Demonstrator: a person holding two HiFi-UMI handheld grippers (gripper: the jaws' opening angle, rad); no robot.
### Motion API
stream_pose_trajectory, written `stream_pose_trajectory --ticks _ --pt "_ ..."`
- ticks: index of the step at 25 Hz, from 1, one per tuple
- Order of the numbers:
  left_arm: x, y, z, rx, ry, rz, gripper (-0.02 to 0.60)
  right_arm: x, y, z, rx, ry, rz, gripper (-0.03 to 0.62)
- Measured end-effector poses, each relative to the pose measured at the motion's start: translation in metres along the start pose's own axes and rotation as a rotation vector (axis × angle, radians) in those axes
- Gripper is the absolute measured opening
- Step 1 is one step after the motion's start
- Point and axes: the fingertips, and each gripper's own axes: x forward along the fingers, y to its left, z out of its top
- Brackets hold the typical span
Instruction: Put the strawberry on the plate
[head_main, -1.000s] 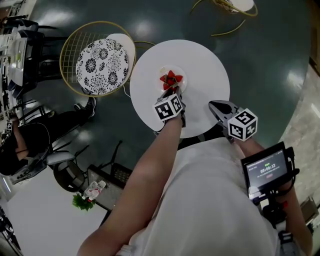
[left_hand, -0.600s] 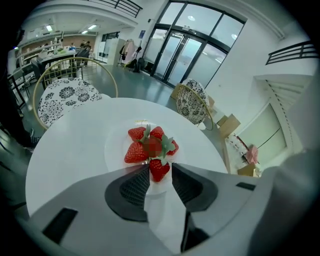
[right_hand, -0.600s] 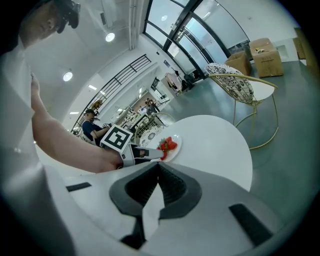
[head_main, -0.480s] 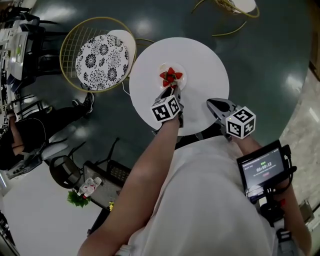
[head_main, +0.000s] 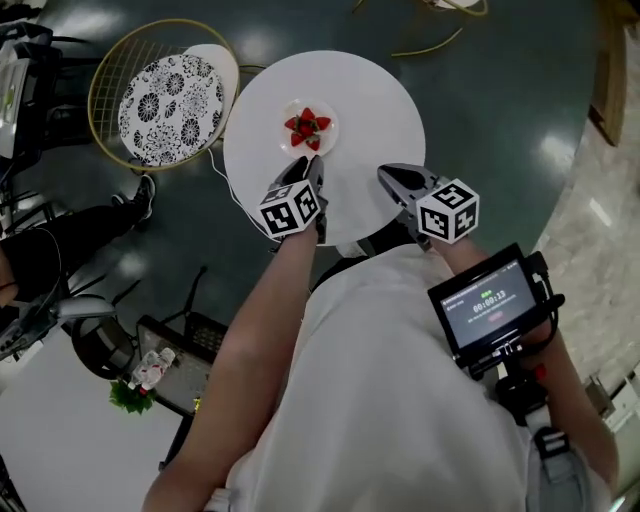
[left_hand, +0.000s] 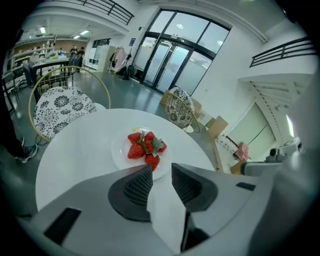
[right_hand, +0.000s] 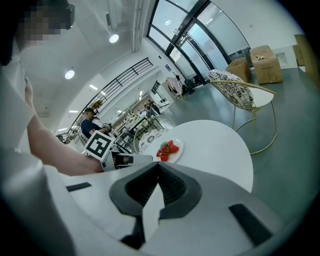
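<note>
Apparently complete: the strawberries (left_hand: 145, 149) lie on the plate (left_hand: 120, 152), just ahead of the left gripper (left_hand: 161, 172) fingers, which stand narrowly apart and empty. The right gripper (right_hand: 158, 167) fingers meet at the tips, holding nothing; no step appears outstanding

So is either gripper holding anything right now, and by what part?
Nothing is held. The left gripper has its jaws apart and empty; the right gripper has them together on nothing. The strawberries lie on the plate.
</note>
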Motion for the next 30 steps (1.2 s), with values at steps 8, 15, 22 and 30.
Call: stream_pose_trajectory --ticks 8,15,22,30 --pt "-0.063 -0.018 -0.013 0.099 -0.058 -0.062 0.067 -0.013 0.044 0.011 -0.118 -0.002 0.022 0.006" --pt "-0.105 -0.02 -0.021 0.139 -0.125 -0.079 0.008 -0.006 0.068 0.024 -0.171 -0.038 0.078 0.006" --pt "-0.135 -0.018 -0.031 0.169 -0.204 -0.099 0.008 -0.007 0.088 0.022 -0.204 -0.081 0.132 0.006" --pt "-0.199 -0.044 -0.048 0.201 -0.282 -0.153 0.008 -0.06 0.137 0.011 -0.261 -0.124 0.121 0.006"
